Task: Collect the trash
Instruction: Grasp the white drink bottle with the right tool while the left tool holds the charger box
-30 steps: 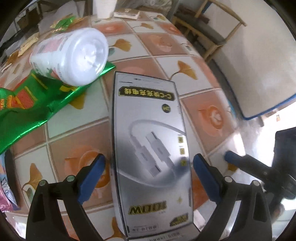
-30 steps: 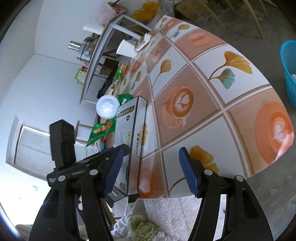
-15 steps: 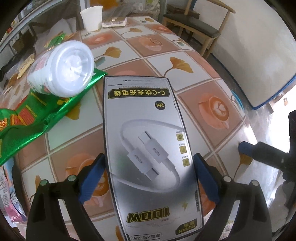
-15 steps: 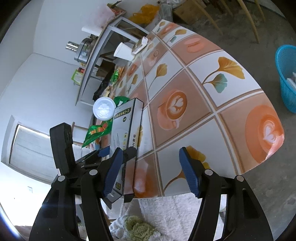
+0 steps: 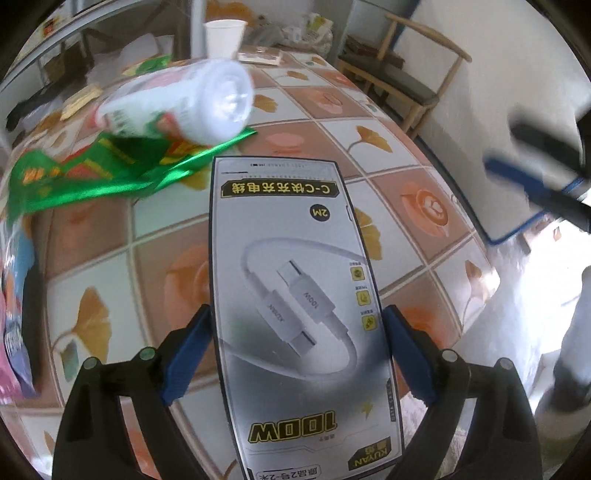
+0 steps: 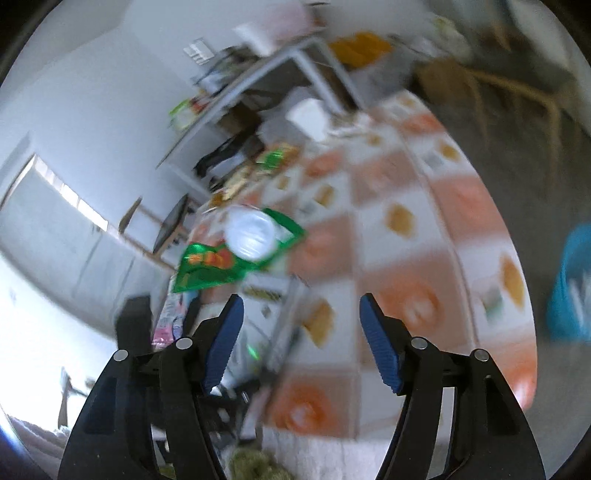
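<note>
My left gripper (image 5: 297, 354) is shut on a flat silver cable box (image 5: 295, 295) and holds it above the tiled table (image 5: 406, 147). A white plastic bottle (image 5: 195, 103) lies on a green foil wrapper (image 5: 110, 177) beyond the box. My right gripper (image 6: 301, 343) is open and empty above the table's near edge. In the blurred right wrist view the box (image 6: 266, 325), the bottle (image 6: 251, 236) and the wrapper (image 6: 207, 269) lie ahead to the left. The right gripper also shows in the left wrist view (image 5: 535, 181) at the far right.
A paper cup (image 5: 224, 35) and a small flat packet (image 5: 258, 56) stand at the table's far end. A blue basket (image 6: 572, 284) is on the floor to the right. A wooden chair (image 5: 402, 74) stands by the wall. More wrappers (image 5: 14, 314) lie at the left.
My left gripper has lifted the cable box higher and tilted it up. My right gripper has swung quickly left and up over the table, still open.
</note>
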A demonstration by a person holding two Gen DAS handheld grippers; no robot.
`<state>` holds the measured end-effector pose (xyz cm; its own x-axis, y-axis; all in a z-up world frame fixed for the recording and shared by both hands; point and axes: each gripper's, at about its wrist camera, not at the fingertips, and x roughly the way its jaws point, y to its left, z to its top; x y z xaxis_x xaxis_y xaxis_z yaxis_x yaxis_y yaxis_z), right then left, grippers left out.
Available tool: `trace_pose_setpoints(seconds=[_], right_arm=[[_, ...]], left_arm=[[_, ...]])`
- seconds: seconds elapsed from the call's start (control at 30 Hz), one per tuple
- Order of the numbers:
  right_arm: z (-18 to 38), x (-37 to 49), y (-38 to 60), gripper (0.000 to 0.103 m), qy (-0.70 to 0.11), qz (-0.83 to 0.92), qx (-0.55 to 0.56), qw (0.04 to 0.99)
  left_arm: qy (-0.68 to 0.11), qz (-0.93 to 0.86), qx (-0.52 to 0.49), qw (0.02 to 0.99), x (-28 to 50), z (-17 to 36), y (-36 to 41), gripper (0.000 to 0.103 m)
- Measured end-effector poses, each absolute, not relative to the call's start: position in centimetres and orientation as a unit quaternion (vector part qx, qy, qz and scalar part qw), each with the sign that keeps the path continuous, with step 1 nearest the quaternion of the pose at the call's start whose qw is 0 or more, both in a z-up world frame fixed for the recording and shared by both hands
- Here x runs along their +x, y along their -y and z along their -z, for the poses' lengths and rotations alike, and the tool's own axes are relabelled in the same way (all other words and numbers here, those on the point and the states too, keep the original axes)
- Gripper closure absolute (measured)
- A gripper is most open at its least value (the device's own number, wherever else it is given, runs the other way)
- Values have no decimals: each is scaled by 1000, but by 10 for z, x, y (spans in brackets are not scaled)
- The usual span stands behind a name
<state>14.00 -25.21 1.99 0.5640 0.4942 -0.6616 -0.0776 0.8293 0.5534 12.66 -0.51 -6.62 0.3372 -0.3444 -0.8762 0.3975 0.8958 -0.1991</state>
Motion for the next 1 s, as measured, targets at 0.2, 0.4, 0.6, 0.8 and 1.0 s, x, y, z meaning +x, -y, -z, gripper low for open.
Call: trace_pose_setpoints(seconds=[0.2,0.4,0.6,0.8,1.0], right_arm=[[-49,224,173,35,-439,-255,96,856],[-19,301,91,42,-520,-290,-19,803],[12,334,43,44,-558,-262,-122,778],[23,349,30,44,-571,-250,-159,766],[31,361,26,43,-585,-239,-165,757]], left_arm=[[-518,219,-22,827,121,64,-14,15],[-510,216,-37,832,118,64,-20,15],[-505,224,-47,832,116,64,-20,15],[-503,236,-47,830,116,65,-15,15],[-502,237,-52,830,114,65,-19,15]])
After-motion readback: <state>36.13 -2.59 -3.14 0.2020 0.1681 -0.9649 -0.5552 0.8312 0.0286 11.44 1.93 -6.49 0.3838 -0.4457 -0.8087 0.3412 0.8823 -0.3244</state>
